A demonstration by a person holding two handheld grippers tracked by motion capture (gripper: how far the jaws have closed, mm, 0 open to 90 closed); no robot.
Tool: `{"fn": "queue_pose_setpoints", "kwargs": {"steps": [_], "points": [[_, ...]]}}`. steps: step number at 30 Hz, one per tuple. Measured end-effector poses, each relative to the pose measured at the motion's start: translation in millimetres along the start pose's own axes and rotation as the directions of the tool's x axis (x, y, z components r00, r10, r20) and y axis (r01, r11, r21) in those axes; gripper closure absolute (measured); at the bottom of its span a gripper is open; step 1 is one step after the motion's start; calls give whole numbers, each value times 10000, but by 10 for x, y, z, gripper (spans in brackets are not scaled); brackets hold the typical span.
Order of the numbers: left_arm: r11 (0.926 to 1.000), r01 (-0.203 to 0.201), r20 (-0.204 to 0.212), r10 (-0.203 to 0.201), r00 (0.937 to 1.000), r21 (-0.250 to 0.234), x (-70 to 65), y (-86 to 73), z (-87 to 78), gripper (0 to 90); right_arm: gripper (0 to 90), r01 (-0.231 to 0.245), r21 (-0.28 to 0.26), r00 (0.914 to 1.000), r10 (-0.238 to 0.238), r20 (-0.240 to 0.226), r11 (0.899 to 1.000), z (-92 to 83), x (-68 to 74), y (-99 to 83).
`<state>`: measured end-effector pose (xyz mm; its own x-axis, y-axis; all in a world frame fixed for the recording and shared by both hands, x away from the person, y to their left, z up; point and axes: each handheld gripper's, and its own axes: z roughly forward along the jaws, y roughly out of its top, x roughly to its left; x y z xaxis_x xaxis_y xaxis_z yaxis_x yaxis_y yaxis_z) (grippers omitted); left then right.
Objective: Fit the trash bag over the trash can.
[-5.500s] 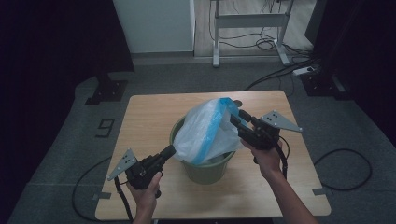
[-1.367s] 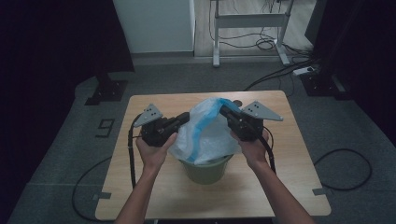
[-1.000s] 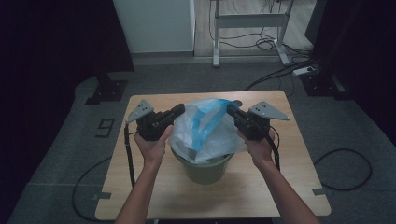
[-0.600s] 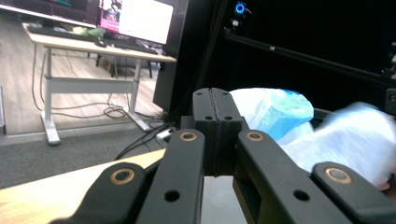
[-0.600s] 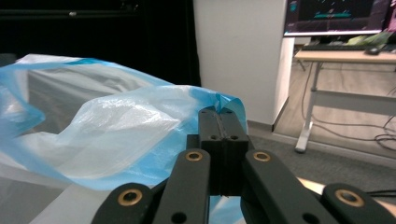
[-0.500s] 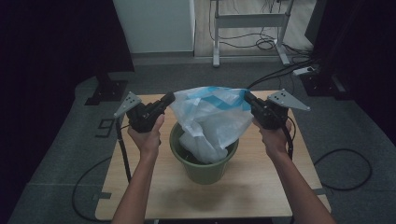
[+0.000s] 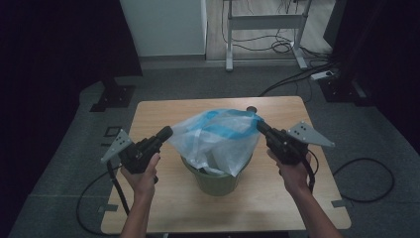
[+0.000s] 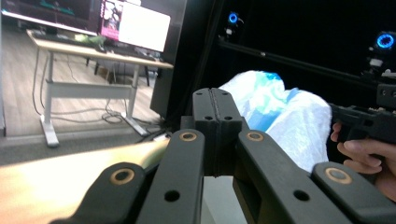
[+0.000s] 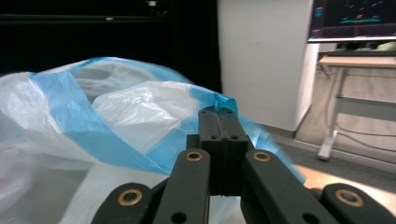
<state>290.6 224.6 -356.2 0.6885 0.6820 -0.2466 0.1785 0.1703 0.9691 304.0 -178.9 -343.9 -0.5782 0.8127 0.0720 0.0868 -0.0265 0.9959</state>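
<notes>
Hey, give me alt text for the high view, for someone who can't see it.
A person stretches the mouth of a white plastic bag with a blue rim above a green bin on a wooden table, with the left gripper and the right gripper each shut on one side of its rim. The bag's lower end hangs into the bin.

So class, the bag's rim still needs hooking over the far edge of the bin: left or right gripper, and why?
Probably the right gripper: it is shut on the bag at the blue rim toward the bin's far side. The left gripper sits lower, at the near-left side.
</notes>
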Motion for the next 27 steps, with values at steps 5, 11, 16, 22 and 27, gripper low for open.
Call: {"fn": "queue_pose_setpoints", "kwargs": {"steps": [5,11,16,22,27], "points": [[9995,198,119,-201,9997,228,-2,-177,-115,900,893,-273,103,9990,276,-363,9996,-184,68,-208],[9989,220,158,-226,9996,411,-20,-245,-156,900,893,-465,231,9980,475,-413,9986,-278,71,-347],[9978,156,326,-178,9993,646,-73,-308,-246,900,893,-295,214,9970,309,-713,9993,-389,175,-449],[9929,290,229,-318,9992,1156,-44,-494,-347,900,893,-357,510,9939,408,-1027,9981,-512,269,-696],[9886,537,118,-559,9984,1408,12,-674,-388,900,893,-560,831,9910,655,-1165,9950,-594,320,-926]]}}
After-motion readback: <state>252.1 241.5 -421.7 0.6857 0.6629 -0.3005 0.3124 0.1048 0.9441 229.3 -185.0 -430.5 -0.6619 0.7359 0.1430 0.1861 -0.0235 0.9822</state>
